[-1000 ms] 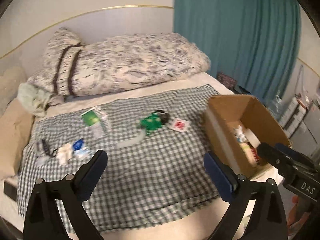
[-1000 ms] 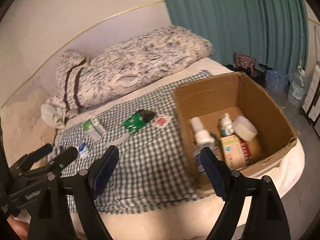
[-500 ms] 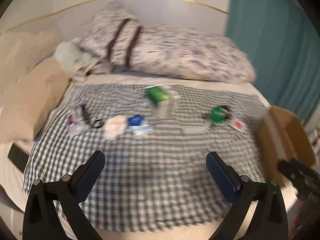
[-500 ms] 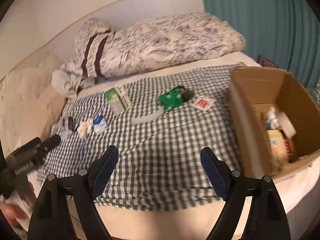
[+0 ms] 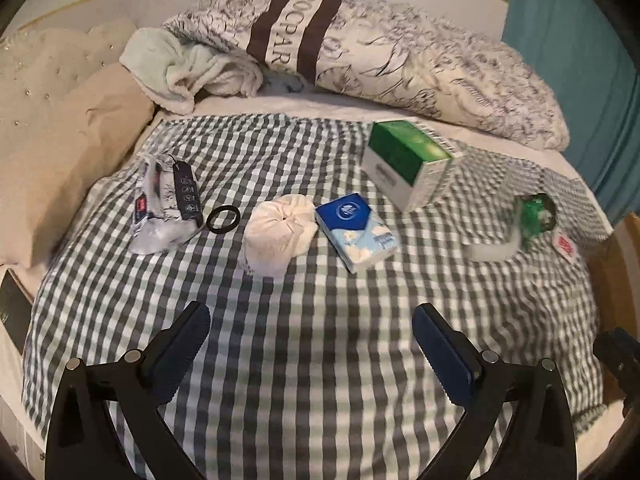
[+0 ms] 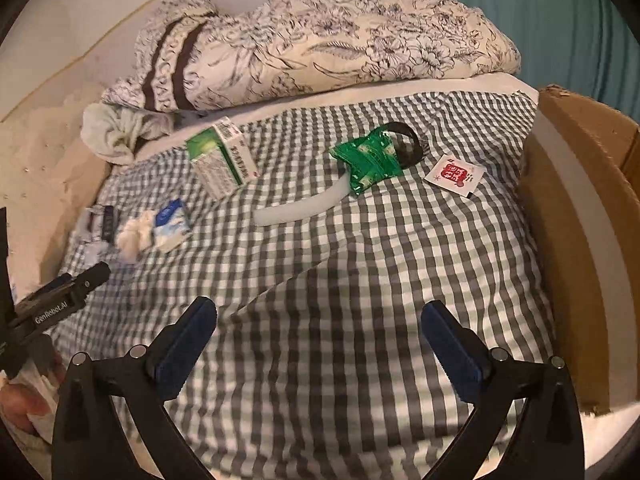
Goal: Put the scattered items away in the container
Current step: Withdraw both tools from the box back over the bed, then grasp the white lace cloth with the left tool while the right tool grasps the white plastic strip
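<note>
Here, left gripper (image 5: 310, 336) agape, tissue pack (image 5: 358, 232) beyond

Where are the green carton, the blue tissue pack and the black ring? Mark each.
green carton (image 5: 408, 152), left wrist view, green top face
blue tissue pack (image 5: 358, 226), left wrist view, middle of wrapper
black ring (image 5: 223, 219), left wrist view, band's near-left edge

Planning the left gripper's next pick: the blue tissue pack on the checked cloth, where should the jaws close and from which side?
Grip the tissue pack across its two long edges, near the middle, coming from above. It lies flat, so only the sides offer purchase. The left gripper is open and empty. The white bundle touches the pack's left edge, so that jaw has little room; approach slightly from the right.
</note>
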A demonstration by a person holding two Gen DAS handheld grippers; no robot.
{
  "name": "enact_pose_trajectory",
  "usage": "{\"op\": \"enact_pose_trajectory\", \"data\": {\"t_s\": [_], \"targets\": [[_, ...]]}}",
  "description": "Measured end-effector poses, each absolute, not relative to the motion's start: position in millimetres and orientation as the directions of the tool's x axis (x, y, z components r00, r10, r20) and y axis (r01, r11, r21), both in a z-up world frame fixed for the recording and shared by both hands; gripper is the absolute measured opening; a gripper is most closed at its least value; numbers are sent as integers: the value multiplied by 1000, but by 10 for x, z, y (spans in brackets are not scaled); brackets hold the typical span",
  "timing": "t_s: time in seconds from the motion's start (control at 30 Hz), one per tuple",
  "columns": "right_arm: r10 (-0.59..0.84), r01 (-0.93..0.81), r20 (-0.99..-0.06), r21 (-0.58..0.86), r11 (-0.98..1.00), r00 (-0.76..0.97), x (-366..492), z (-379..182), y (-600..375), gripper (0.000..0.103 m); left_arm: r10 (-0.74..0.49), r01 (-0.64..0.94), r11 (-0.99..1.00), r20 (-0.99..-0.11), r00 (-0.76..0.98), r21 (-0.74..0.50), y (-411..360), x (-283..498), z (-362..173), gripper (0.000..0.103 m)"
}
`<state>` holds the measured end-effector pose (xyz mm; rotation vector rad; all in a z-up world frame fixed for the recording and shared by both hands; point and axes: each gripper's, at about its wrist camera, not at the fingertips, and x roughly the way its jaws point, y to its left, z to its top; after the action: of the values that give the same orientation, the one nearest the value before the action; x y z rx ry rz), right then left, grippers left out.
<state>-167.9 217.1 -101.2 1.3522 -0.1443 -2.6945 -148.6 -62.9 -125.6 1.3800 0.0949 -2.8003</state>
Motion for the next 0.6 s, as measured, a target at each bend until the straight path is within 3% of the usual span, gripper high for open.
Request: {"op": "enact_pose_trajectory", "data": {"t_s": [0.17, 0.33, 0.6], "targets": [[-21, 61, -786, -22, -998, -618, -1915, -1107, 2025, 103, 25, 30, -998, -788, -615, -55, -720, -1864, -1390, 103], [-47, 76, -785, 0, -997, -618, -2190, -1193, 1993, 103, 27, 40, -997, -811, -585, -63, -868, -2296, -1544, 103], [-49, 70, -781, 7, -997, -622, -2569, -1253, 1910, 102, -5, 83, -995, -808, -589, -55, -1091, -2358, -1710, 103]]}}
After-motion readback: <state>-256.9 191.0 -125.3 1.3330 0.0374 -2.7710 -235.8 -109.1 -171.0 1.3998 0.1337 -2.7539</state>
